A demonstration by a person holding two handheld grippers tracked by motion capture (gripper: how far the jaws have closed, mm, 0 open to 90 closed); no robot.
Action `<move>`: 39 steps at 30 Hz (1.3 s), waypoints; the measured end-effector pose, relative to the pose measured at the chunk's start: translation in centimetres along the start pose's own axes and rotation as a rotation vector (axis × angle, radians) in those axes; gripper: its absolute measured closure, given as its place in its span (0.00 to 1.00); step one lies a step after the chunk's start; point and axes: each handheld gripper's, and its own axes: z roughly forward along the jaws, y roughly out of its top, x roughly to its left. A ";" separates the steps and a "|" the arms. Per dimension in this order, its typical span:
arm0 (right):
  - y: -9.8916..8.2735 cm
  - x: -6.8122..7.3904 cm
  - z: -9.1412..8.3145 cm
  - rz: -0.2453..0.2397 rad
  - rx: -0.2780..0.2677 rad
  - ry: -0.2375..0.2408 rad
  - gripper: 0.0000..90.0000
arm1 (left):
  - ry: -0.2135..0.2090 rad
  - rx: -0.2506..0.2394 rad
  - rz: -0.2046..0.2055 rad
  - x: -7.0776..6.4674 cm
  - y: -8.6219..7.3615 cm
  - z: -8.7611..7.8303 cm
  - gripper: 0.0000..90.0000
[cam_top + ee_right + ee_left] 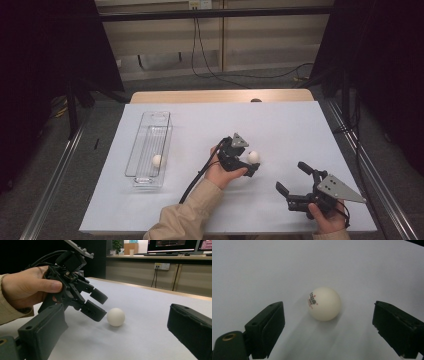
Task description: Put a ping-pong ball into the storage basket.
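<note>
A white ping-pong ball with red print lies on the white table cover. My left gripper stands open around it, tilted down over the table. In the left gripper view the ball sits between the two black jaws with clear gaps on both sides, and the left gripper touches nothing. My right gripper is open and empty near the front right of the table. In the right gripper view the right gripper looks at the ball, with the left gripper just beside that ball.
A clear plastic box lies at the left of the table with a second white ball in it. The white cover ends at a wooden table edge at the back. Cables trail from both grippers.
</note>
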 end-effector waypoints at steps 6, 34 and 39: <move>0.0 -0.1 -0.1 0.005 0.000 -0.002 0.01 | 0.004 -0.002 0.001 0.2 0.1 0.2 0.13; 0.0 0.0 0.0 -0.002 0.001 0.006 0.01 | 0.030 0.038 0.005 0.4 0.3 1.9 0.29; 0.0 -0.1 0.0 0.000 -0.002 0.005 0.01 | 0.033 0.048 0.001 0.2 0.4 2.3 0.31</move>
